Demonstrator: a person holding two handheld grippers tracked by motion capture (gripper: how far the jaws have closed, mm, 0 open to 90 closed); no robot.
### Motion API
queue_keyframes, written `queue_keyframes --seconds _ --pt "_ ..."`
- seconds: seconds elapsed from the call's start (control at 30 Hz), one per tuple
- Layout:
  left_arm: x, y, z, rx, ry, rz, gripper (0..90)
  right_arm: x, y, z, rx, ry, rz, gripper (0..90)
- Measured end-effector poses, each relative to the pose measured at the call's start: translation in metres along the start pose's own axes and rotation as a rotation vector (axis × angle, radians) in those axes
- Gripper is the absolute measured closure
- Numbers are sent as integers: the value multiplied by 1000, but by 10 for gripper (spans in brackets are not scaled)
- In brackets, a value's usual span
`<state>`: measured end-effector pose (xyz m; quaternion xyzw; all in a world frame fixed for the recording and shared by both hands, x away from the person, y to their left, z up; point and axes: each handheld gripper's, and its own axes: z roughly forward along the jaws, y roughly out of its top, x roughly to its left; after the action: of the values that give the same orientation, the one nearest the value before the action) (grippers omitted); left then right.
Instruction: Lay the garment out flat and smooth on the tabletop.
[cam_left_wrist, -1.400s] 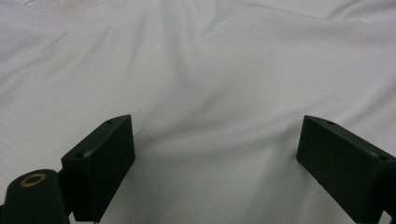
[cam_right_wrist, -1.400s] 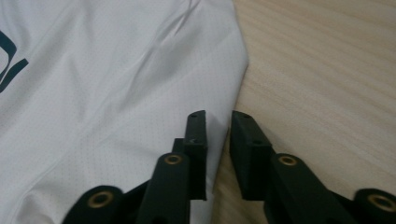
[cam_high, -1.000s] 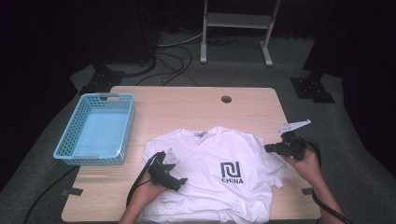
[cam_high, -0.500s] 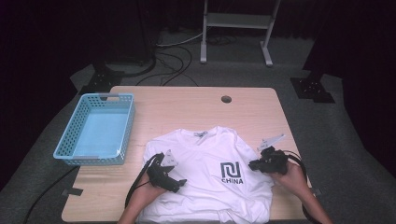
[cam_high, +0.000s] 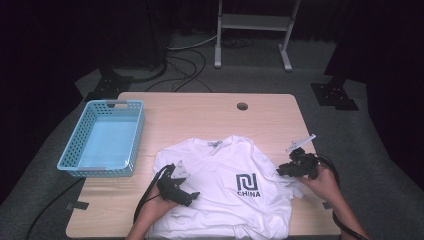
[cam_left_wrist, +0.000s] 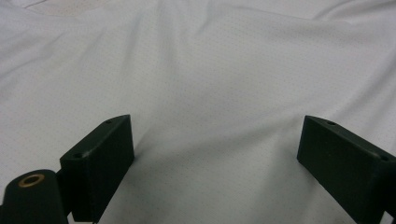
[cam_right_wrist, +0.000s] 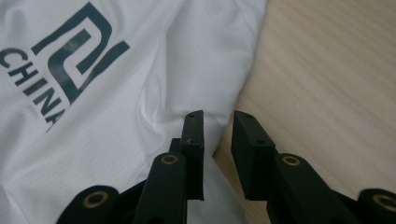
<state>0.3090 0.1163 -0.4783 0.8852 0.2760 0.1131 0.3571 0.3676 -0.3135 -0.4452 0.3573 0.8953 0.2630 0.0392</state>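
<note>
Shirt: white T-shirt (cam_high: 225, 192) lies spread face up on the near half of the counter (cam_high: 200, 117); dark "CHINA" print (cam_high: 248, 185) on its chest; collar points away from the person
Left gripper: left gripper (cam_high: 186, 196) rests on the shirt's left side; jaws spread wide, bare cloth between them, nothing pinched
Right gripper: right gripper (cam_high: 281, 170) sits at the shirt's right sleeve edge; jaws have just been opening, a narrow gap now between them; sleeve cloth (cam_right_wrist: 205, 126) lies at that gap, not pinched
Basket: blue basket (cam_high: 102, 138) stands at the counter's left edge, well apart from the shirt
</note>
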Motion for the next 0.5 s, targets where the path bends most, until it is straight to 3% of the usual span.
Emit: queue_keyframes --seconds 0.2,0.33,0.5 --pt "0 0 0 1 0 -3 98 5 -12 0 22 51 5 681" --pt "0 0 0 -1 1 -5 99 10 -18 0 24 54 1 682" --pt "0 0 0 1 2 -5 99 13 -24 -6 5 36 -12 822"
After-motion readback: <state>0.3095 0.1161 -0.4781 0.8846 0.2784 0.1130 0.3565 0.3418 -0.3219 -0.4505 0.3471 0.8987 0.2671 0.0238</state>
